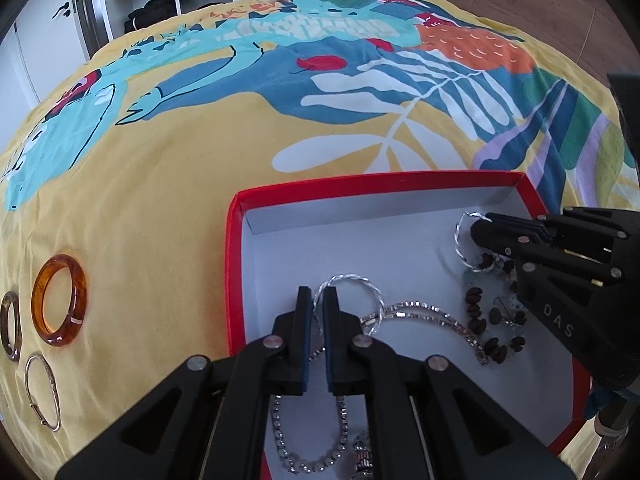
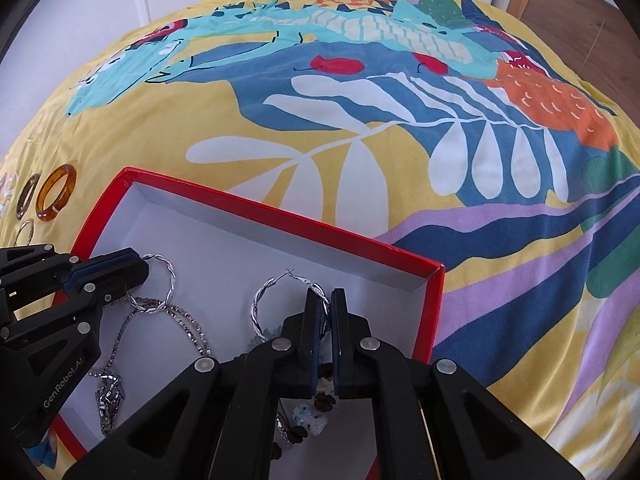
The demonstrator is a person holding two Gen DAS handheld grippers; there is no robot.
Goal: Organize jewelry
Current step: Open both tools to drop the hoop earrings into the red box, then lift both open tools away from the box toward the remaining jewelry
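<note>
1. The left claw [image 1: 319, 300] reaches forward and down into the red box [image 1: 230, 280], its two fingers nearly together with the rim of a twisted silver hoop earring [image 1: 352, 284] pinched between the blue pads.
2. The right claw [image 2: 326, 304] enters the same box from the right side; its fingers stand only a narrow gap apart, gripping the edge of a second twisted silver hoop earring [image 2: 264, 300], which stands upright off the box floor.
3. In the left wrist view the right claw's body reads "DAS"; in the right wrist view the left claw's body reads "GenRobot.AI".
4. On the white floor of the box lie a rhinestone chain [image 1: 432, 316], a bracelet of dark brown beads [image 1: 476, 312] and a beaded silver strand [image 1: 308, 460] near the left claw's base.
5. The box sits on a bed with a yellow patterned bedspread [image 1: 160, 200].
6. Left of the box, on the bedspread, lie an amber bangle [image 1: 60, 304], a brown mottled bangle [image 1: 10, 326] and a thin silver bangle [image 1: 42, 392], close together.
</note>
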